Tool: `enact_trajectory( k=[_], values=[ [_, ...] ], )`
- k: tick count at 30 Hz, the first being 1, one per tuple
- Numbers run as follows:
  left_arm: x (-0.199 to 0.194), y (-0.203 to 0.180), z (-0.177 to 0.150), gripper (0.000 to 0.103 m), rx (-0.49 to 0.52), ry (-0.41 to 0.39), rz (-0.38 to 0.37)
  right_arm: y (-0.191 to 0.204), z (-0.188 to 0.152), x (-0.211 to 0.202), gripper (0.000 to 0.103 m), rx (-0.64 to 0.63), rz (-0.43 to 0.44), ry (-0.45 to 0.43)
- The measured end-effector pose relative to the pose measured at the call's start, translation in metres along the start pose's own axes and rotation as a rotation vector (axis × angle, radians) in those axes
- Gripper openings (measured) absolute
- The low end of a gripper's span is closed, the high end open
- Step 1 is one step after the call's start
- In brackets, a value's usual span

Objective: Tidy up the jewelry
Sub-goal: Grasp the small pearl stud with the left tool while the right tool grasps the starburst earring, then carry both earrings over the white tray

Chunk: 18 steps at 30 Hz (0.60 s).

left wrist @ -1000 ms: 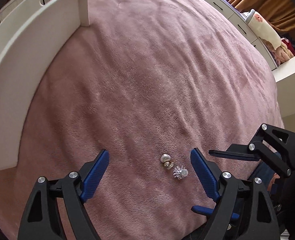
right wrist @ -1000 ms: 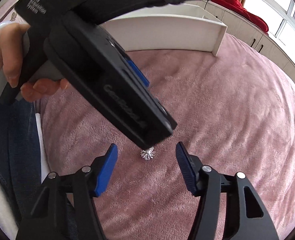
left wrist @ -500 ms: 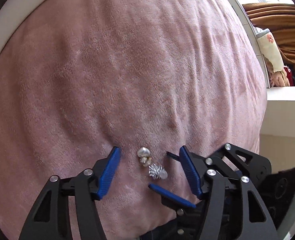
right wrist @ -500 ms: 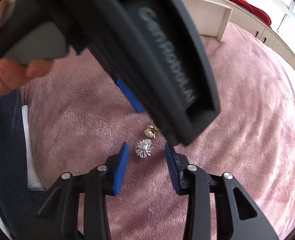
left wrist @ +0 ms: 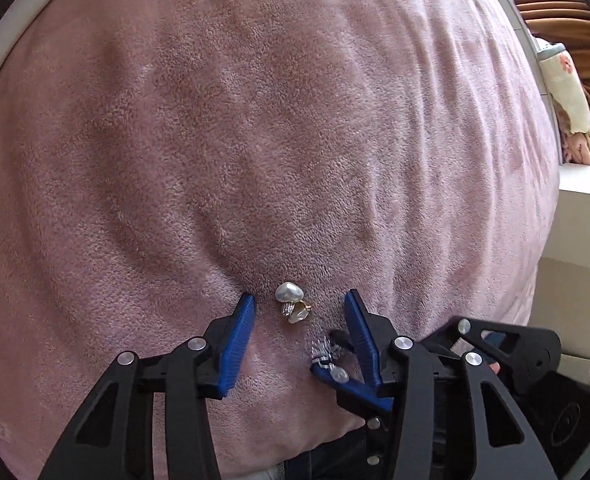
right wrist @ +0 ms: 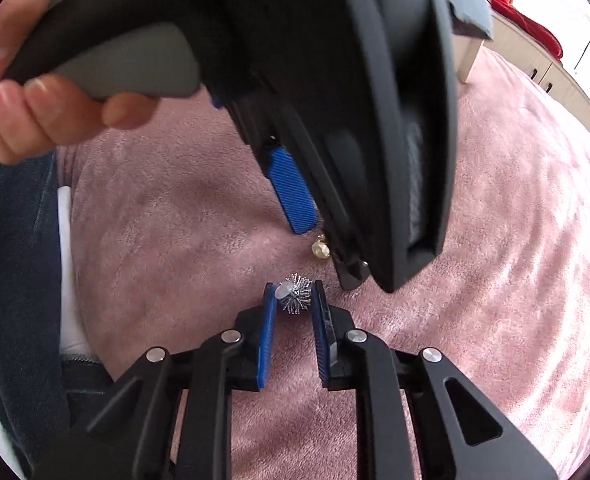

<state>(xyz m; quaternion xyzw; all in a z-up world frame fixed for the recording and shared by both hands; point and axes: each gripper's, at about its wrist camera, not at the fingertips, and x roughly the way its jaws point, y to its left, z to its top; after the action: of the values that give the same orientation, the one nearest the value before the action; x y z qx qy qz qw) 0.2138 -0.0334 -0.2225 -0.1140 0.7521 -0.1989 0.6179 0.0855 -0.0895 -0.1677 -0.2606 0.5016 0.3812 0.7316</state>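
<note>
Spiky silver starburst earring point(right wrist: 295, 294), tiny and snaggy: right gripper point(right wrist: 293, 300) pinches its sides. Left gripper point(left wrist: 299, 312) spread around pearl-and-gold earring point(left wrist: 293, 302).

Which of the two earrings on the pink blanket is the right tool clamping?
The spiky silver starburst earring, pinched between the right tool pads. The gold-and-pearl earring lies free, straddled by the open left tool.
</note>
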Motion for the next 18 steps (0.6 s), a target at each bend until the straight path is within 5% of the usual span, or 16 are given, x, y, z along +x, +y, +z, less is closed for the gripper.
enact_trajectory(
  k=[4, 9, 18],
  values=[
    [0.005, -0.012, 0.001, 0.045, 0.053, -0.012, 0.076, 0.002, 0.001, 0.000, 0.018, 0.008, 0.028, 0.002],
    [0.004, -0.008, -0.002, 0.020, 0.044, -0.037, 0.089, 0.005, 0.001, -0.003, 0.018, 0.015, 0.048, 0.012],
    [0.004, -0.009, -0.012, 0.020, 0.065, -0.084, 0.076, -0.008, -0.014, -0.024, 0.018, 0.037, 0.040, -0.004]
  ],
)
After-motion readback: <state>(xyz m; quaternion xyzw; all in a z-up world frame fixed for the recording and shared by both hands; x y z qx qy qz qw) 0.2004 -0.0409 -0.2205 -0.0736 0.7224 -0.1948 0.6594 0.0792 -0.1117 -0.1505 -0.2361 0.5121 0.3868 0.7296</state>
